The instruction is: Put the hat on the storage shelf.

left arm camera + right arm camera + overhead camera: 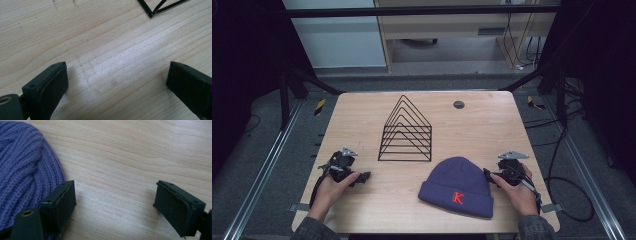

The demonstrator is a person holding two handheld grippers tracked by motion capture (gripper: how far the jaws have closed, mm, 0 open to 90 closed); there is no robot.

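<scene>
1. Right gripper [490, 174]: jaws spread wide, nothing between them but bare wood; resting low beside the right edge of the purple beanie [458, 186], one jaw just touching or nearly touching the knit in the right gripper view, too close to call.
2. Left gripper [362, 176]: jaws likewise spread and empty, parked on the table [362, 115] well apart from the beanie, near the front left corner of the black wire rack [406, 131].
3. Purple beanie: lying flat at the front right of the table, cuff toward the person, red letter K facing up, crown pointing toward the rack; ribbed knit [22, 165] bunched just beside the right gripper's left jaw.
4. Black wire rack: standing upright at mid-table, triangular dividers in a row, apart from the beanie; one corner [152, 13] visible ahead of the left gripper.
5. Step in hand, as judged: the very start, both tools at rest and open, no grip taken yet on the beanie.
6. Next move, as judged: a short shift of the right gripper leftward so the knit edge sits between the pads, then a firm close; soft fabric likely to slide or fold, so a deep bite on the cuff probably safer than a pinch at the thin rim.
7. Possible help from the left gripper: a reach across to the beanie's left side for a two-sided lift.
</scene>
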